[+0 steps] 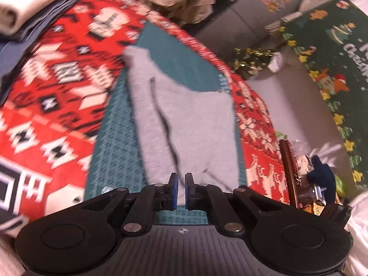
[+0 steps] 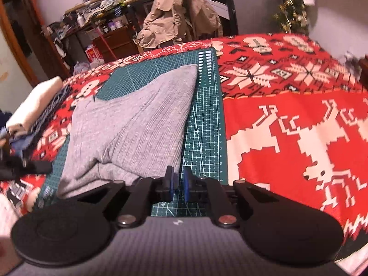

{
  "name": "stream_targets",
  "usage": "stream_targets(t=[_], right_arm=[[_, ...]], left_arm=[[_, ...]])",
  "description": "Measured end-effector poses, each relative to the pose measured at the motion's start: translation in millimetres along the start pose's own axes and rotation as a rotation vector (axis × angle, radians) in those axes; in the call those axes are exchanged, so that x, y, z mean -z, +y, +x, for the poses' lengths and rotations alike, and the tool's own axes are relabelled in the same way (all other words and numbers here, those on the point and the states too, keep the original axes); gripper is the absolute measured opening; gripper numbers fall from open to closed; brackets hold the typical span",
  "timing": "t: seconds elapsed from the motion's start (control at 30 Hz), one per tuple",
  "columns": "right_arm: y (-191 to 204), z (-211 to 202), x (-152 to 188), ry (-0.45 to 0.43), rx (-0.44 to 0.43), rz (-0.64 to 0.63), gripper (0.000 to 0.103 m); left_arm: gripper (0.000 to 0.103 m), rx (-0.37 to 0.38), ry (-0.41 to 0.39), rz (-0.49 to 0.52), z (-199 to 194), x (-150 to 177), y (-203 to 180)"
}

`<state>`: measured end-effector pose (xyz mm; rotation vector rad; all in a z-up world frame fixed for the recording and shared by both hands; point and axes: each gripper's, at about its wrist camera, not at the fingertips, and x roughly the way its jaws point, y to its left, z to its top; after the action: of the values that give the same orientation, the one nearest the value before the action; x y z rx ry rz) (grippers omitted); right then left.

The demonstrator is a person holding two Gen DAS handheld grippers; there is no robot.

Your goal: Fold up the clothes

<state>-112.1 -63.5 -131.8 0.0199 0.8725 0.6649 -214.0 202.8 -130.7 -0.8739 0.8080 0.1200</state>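
A grey ribbed garment (image 1: 188,119) (image 2: 128,124) lies folded on a green cutting mat (image 1: 115,142) (image 2: 204,124). The mat rests on a red patterned blanket (image 1: 57,92) (image 2: 287,115). My left gripper (image 1: 181,177) hovers over the garment's near hem. Its blue pads are almost together, and grey cloth shows through the slit; I cannot tell whether any is pinched. My right gripper (image 2: 178,172) sits just right of the garment's near corner. It stands slightly open, and only the mat shows between its pads.
A stack of folded clothes, cream on top (image 1: 27,7) (image 2: 34,105), sits at the blanket's left side. A beige jacket (image 2: 179,11) hangs behind the table in front of cluttered shelves. A green rug (image 1: 333,57) lies on the floor to the right.
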Motion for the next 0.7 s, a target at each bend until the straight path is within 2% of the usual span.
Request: stream_targets(t=[0.07, 0.2, 0.4, 0.47, 0.7], right_arm=[[-1, 1, -1, 0.006, -0.005, 0.018, 0.017], [0, 3, 0, 0.017, -0.008, 0.023, 0.017], [10, 3, 5, 0.023, -0.006, -0.011, 0.008], [12, 3, 6, 0.022, 0.0, -0.02, 0.006], [16, -6, 10, 0.054, 0.003, -0.021, 0.004]], left_arm=[[0.004, -0.003, 0.01, -0.019, 2, 3, 4], [0.004, -0.039, 0.043, 0.007, 10, 9, 4], [0.004, -0.017, 0.055, -0.036, 16, 12, 11], [0.0, -0.036, 0.046, -0.026, 16, 12, 11], [0.0, -0.12, 0.02, 0.022, 5, 16, 4]])
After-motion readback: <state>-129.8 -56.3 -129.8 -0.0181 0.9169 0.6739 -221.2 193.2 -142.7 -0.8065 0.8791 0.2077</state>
